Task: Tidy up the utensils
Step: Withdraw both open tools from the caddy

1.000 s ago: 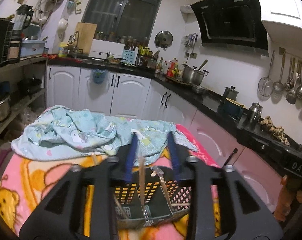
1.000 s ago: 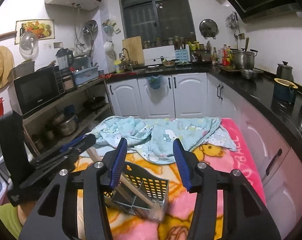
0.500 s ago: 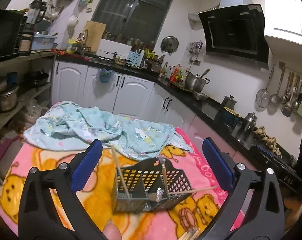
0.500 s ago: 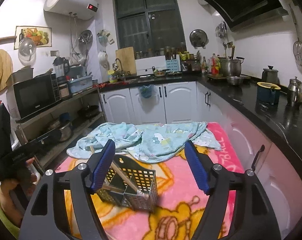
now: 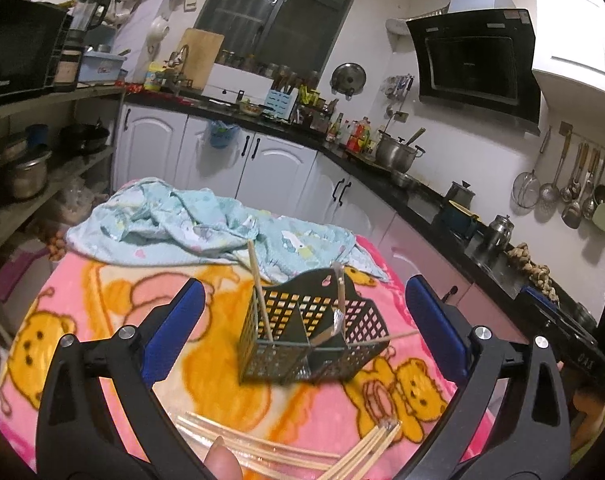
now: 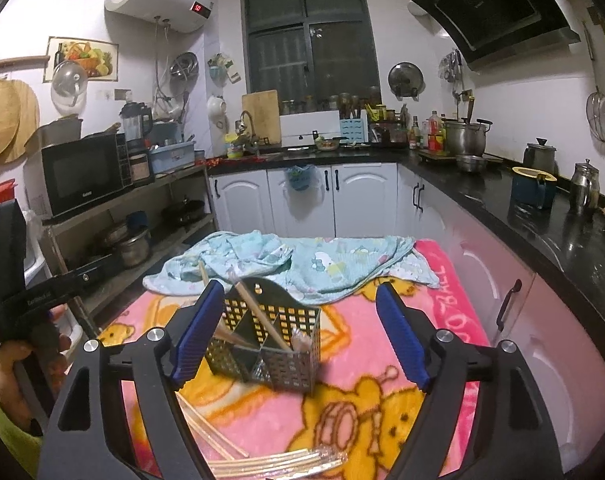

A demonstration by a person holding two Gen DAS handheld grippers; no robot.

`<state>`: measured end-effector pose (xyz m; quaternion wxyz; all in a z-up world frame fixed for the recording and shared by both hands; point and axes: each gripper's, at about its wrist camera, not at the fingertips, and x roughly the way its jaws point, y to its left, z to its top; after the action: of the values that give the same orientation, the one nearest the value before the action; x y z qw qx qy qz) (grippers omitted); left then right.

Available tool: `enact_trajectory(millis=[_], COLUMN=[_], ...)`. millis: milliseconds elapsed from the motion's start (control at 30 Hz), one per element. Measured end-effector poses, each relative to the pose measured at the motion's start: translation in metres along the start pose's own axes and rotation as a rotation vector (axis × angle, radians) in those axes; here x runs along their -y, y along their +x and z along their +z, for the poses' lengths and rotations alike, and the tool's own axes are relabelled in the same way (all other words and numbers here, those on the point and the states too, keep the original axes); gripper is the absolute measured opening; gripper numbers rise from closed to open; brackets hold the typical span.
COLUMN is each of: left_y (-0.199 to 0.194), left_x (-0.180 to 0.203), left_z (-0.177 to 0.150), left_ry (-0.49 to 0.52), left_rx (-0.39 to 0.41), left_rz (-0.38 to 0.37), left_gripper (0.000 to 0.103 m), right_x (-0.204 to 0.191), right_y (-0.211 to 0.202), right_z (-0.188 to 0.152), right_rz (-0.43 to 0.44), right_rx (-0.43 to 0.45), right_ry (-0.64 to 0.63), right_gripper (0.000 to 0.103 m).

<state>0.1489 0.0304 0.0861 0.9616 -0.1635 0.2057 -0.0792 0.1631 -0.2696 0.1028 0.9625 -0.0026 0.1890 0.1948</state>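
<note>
1. My left gripper (image 5: 302, 328) stands spread to its widest, nothing pressed by either pad; the basket (image 5: 310, 336) sits ahead, framed between the blue fingers (image 5: 174, 328) but touching neither.
2. My right gripper (image 6: 302, 336) has just been opening too. Its jaws are released, and the basket (image 6: 266, 344) lies beyond the left finger, free of both pads.
3. The basket is a dark perforated caddy with dividers, resting on the pink blanket (image 5: 102, 312). I judge it light, stiff and easy to tip on that soft footing.
4. A few chopsticks (image 5: 260, 292) stand in its compartments, one leaning far over the rim. They look thin, rigid and light, and likely to roll.
5. The loose sticks (image 5: 262, 446) lie just beneath my left fingers, near their roots; some appear to be in clear wrap, which I expect to be slippery. The right view shows the same sticks (image 6: 270, 462) low between my fingers.
6. I would pinch a stick near its middle, across its width, so it does not pivot.
7. A crumpled blue cloth (image 5: 190, 232) lies beyond the basket, well clear of my fingers.
8. The leaning sticks could foul an insertion from above; the blanket's pile may hinder a clean pinch.
9. The counter (image 6: 502, 200) and cabinets stand well apart to the right.
</note>
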Motion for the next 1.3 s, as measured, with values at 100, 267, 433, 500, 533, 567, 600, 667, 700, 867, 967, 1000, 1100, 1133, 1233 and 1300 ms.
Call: enact_trajectory(millis=[100, 267, 433, 500, 533, 567, 600, 667, 700, 867, 967, 1000, 1100, 1133, 1233, 1300], left_y=[-0.003, -0.007, -0.011, -0.012, -0.012, -0.012, -0.013, -0.013, -0.013, -0.012, -0.009, -0.008, -0.005, -0.005, -0.005, -0.003], left_x=[-0.002, -0.007, -0.014, -0.017, -0.019, -0.02, -0.021, -0.023, -0.023, -0.024, -0.024, -0.023, -0.022, -0.022, -0.024, -0.027], left_z=[-0.005, -0.011, -0.018, -0.021, -0.022, -0.024, -0.027, -0.03, -0.033, -0.041, -0.047, -0.049, -0.056, -0.057, -0.063, -0.067], left_ry=[-0.005, -0.013, -0.019, -0.024, -0.026, -0.029, -0.029, -0.024, -0.025, -0.013, -0.011, -0.006, 0.011, 0.014, 0.02, 0.019], left_rx=[-0.007, -0.019, -0.034, -0.043, -0.047, -0.053, -0.059, -0.066, -0.07, -0.088, -0.105, -0.112, -0.131, -0.137, -0.151, -0.17], left_rz=[0.002, 0.01, 0.027, 0.036, 0.039, 0.041, 0.043, 0.048, 0.051, 0.052, 0.056, 0.061, 0.073, 0.078, 0.089, 0.095], left_gripper=[0.092, 0.092, 0.092, 0.092, 0.092, 0.092, 0.092, 0.092, 0.092, 0.092, 0.092, 0.092, 0.092, 0.092, 0.092, 0.092], right_x=[-0.002, -0.005, -0.007, -0.008, -0.008, -0.009, -0.009, -0.007, -0.008, -0.005, -0.003, -0.002, 0.002, 0.003, 0.005, 0.006], right_y=[-0.002, -0.003, -0.005, -0.005, -0.005, -0.006, -0.007, -0.007, -0.008, -0.011, -0.012, -0.012, -0.012, -0.011, -0.008, -0.005], right_z=[-0.007, -0.017, -0.027, -0.03, -0.032, -0.034, -0.036, -0.038, -0.039, -0.048, -0.053, -0.054, -0.058, -0.059, -0.066, -0.07], right_rz=[0.002, 0.002, 0.003, 0.003, 0.004, 0.003, 0.001, 0.0, -0.002, -0.012, -0.018, -0.019, -0.027, -0.028, -0.032, -0.036], right_rx=[-0.014, -0.029, -0.05, -0.057, -0.06, -0.065, -0.068, -0.073, -0.076, -0.096, -0.103, -0.105, -0.112, -0.116, -0.136, -0.153], right_ry=[-0.002, -0.007, -0.019, -0.022, -0.023, -0.026, -0.028, -0.031, -0.032, -0.031, -0.032, -0.031, -0.034, -0.034, -0.035, -0.037], right_gripper=[0.076, 0.076, 0.076, 0.076, 0.076, 0.076, 0.076, 0.076, 0.076, 0.076, 0.076, 0.076, 0.076, 0.076, 0.076, 0.076])
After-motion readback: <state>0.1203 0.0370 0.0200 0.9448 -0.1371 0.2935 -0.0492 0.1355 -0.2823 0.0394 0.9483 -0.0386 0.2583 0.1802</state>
